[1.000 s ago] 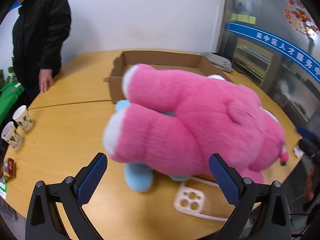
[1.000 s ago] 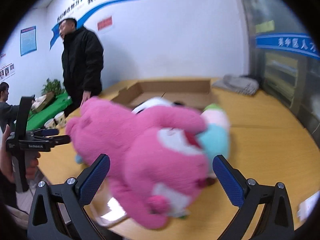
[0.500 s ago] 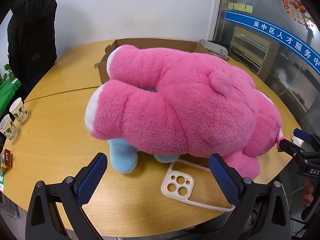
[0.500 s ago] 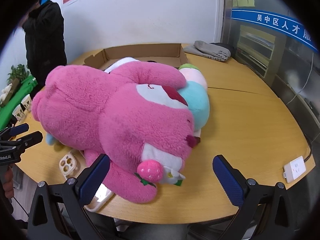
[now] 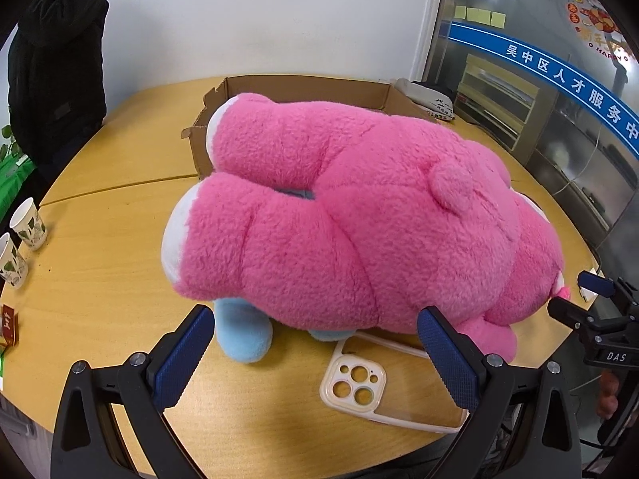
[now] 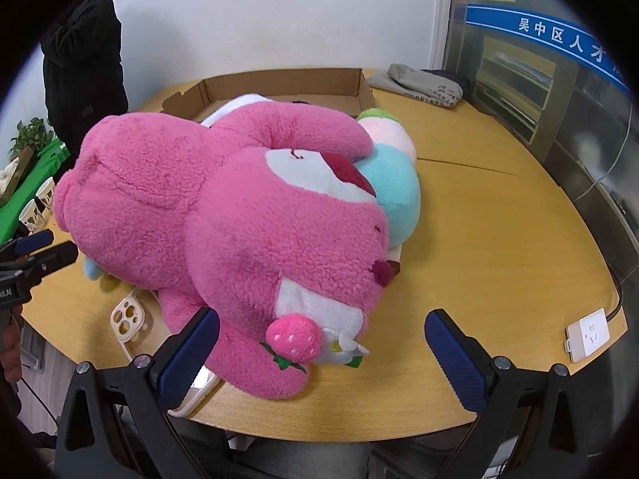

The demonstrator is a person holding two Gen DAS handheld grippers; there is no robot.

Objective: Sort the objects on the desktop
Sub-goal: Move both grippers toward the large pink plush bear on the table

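A big pink plush bear [image 5: 359,219] lies face down on the round wooden table [image 5: 100,271], over a light blue plush toy [image 5: 241,339]. It also shows in the right wrist view [image 6: 223,215], with the blue toy [image 6: 395,191] under its head. A clear phone case [image 5: 359,383] lies at the table's front edge, partly under the bear. My left gripper [image 5: 315,355] is open just in front of the bear's legs. My right gripper [image 6: 319,359] is open at the bear's strawberry [image 6: 293,337]. Neither holds anything.
An open cardboard box [image 5: 303,88] stands behind the bear. Paper cups [image 5: 28,223] and a small red box [image 5: 8,325] sit at the left edge. A grey folded cloth [image 6: 423,84] lies far right, a white power socket [image 6: 589,333] at the right edge. A person in black [image 5: 56,64] stands far left.
The pink bear has come down and settled on the table over the blue toy. Both views have steadied and drawn slightly closer. Both grippers stayed open.
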